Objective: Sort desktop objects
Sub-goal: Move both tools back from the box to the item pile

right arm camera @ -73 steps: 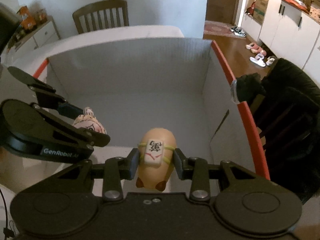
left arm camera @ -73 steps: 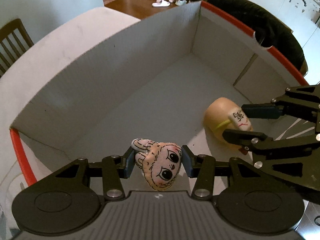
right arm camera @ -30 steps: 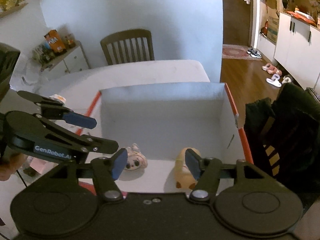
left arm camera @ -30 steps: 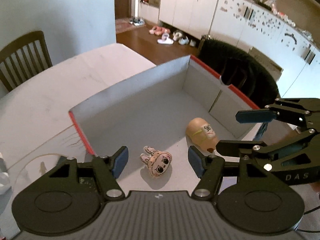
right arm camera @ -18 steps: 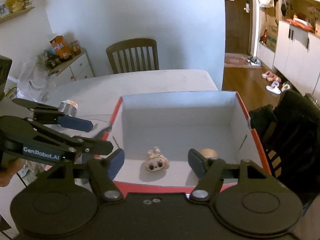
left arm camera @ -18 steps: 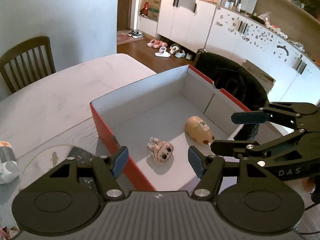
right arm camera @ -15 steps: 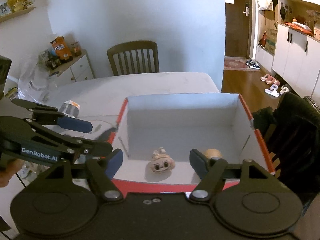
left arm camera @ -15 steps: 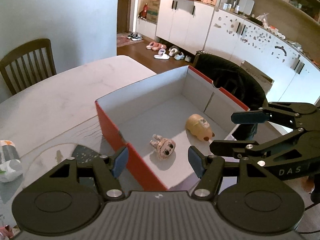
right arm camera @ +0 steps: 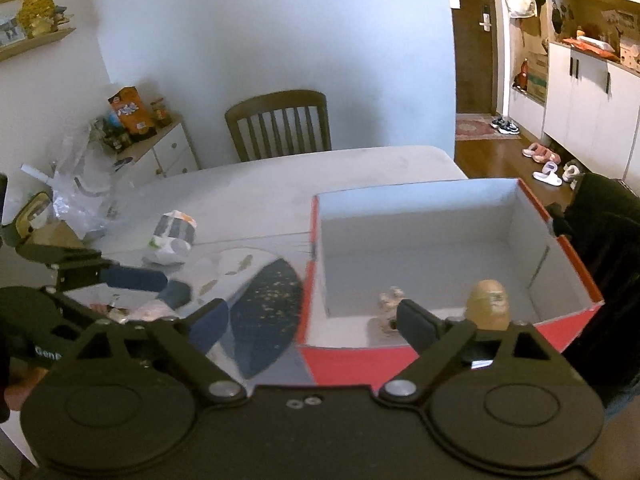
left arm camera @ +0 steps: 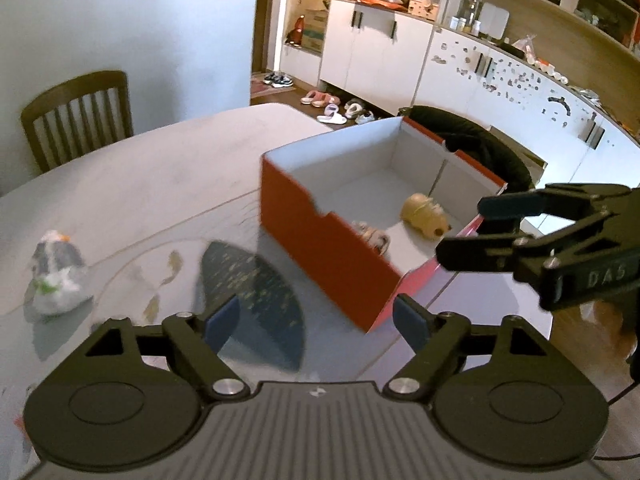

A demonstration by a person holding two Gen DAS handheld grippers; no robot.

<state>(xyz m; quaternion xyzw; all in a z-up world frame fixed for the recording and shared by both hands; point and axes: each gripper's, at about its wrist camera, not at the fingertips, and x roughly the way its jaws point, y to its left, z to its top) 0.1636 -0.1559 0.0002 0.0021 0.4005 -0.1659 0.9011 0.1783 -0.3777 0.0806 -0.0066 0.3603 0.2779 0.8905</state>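
A red box (left arm camera: 320, 240) with a grey inside stands on the table; it also shows in the right wrist view (right arm camera: 576, 264). In it lie a small bunny-eared doll head (left arm camera: 374, 236) (right arm camera: 390, 300) and a tan capybara toy (left arm camera: 424, 210) (right arm camera: 489, 304), apart from each other. My left gripper (left arm camera: 316, 320) is open and empty, held above the table left of the box. My right gripper (right arm camera: 312, 322) is open and empty, above the box's near wall; it shows in the left wrist view (left arm camera: 464, 228) at the right.
A dark speckled fan-shaped mat (left arm camera: 252, 292) (right arm camera: 264, 312) lies left of the box. A small grey-white wrapped packet (left arm camera: 54, 276) (right arm camera: 172, 236) lies farther left. Plastic bags and clutter (right arm camera: 80, 196) sit at the table's far left. A wooden chair (right arm camera: 280, 124) stands behind.
Both grippers let go of the toys, opened and pulled back and up out of the box. Both views have since swung left, showing the mat and packet.
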